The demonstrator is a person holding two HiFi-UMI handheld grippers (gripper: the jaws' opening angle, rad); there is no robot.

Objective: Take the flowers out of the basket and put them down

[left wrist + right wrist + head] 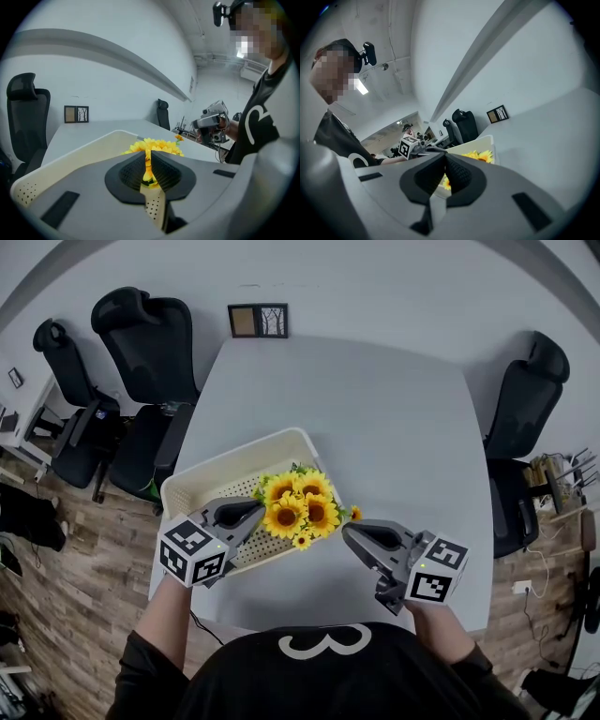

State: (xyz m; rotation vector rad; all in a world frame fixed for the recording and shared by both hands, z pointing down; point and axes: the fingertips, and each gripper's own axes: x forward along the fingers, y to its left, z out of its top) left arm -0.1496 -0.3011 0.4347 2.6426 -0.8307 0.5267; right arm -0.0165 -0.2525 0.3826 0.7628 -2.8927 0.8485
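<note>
Sunflower bunch (300,505) sits in the cream basket's (216,474) 3 o'clock end on the white surface (375,409). Left gripper (260,511) fingers pressed together at bunch's 9 o'clock; right gripper (348,532) fingers together too, at 4 o'clock.

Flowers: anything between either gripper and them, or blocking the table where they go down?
Nothing visible does. The left gripper sits right beside the flowers, over the basket. The right gripper faces them across bare table, with only the basket's rim close by. The tabletop around the basket is free.
</note>
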